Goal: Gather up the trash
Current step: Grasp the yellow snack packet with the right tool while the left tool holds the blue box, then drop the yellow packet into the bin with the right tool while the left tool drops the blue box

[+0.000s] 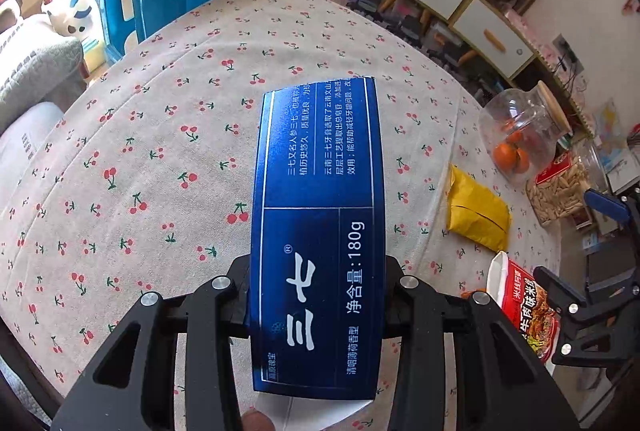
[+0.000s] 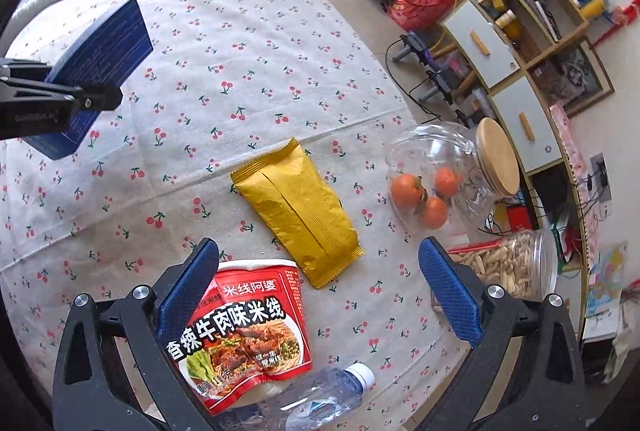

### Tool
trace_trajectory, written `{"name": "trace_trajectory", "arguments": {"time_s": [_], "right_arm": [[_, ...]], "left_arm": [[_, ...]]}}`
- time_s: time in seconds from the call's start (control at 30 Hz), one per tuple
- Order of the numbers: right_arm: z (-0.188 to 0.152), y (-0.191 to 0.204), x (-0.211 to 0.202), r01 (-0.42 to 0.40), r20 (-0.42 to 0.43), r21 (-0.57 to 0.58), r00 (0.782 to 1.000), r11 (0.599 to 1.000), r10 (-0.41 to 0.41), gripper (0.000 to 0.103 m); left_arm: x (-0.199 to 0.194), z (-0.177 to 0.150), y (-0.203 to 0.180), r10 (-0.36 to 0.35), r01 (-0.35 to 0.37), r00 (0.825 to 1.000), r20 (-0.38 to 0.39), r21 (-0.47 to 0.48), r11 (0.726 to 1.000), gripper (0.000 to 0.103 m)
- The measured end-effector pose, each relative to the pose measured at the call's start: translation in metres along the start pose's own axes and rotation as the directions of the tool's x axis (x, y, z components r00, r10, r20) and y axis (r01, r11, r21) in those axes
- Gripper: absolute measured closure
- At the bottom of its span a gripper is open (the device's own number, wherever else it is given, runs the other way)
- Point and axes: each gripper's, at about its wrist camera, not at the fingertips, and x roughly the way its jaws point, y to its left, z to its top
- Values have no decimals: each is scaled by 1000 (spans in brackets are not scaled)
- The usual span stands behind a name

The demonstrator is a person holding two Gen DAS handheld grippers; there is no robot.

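The left gripper [image 1: 316,311] is clamped on a blue toothpaste box [image 1: 320,215] above the desk [image 1: 160,151], its long axis pointing straight ahead along the fingers, while the right gripper [image 2: 320,291] gapes wide, empty, over a red noodle packet [image 2: 248,327].

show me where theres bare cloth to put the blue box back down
Widest free patch: the tablecloth between the blue box and the yellow packet. Crowded toward the noodle cup, water bottle and both jars.
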Motion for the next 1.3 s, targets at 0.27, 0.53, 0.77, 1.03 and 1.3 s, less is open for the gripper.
{"name": "trace_trajectory", "arguments": {"time_s": [0.27, 0.53, 0.77, 1.03, 1.3], "right_arm": [[34, 4, 68, -119, -171, -91, 980, 989, 102, 7], [30, -8, 86, -327, -189, 32, 926, 944, 327, 40], [15, -13, 62, -328, -90, 144, 935, 934, 343, 78], [-8, 5, -22, -180, 79, 211, 983, 961, 167, 81], [-32, -1, -99, -96, 291, 343, 957, 934, -9, 81]], "left_arm": [[-9, 16, 12, -58, 58, 998, 9, -55, 997, 63], [-8, 17, 17, -101, 100, 995, -13, -64, 993, 63], [-11, 17, 18, -121, 120, 993, -11, -76, 990, 63], [-32, 14, 20, -120, 124, 991, 51, -84, 989, 63], [-62, 1, 12, -88, 102, 983, 162, -79, 992, 63]]}}
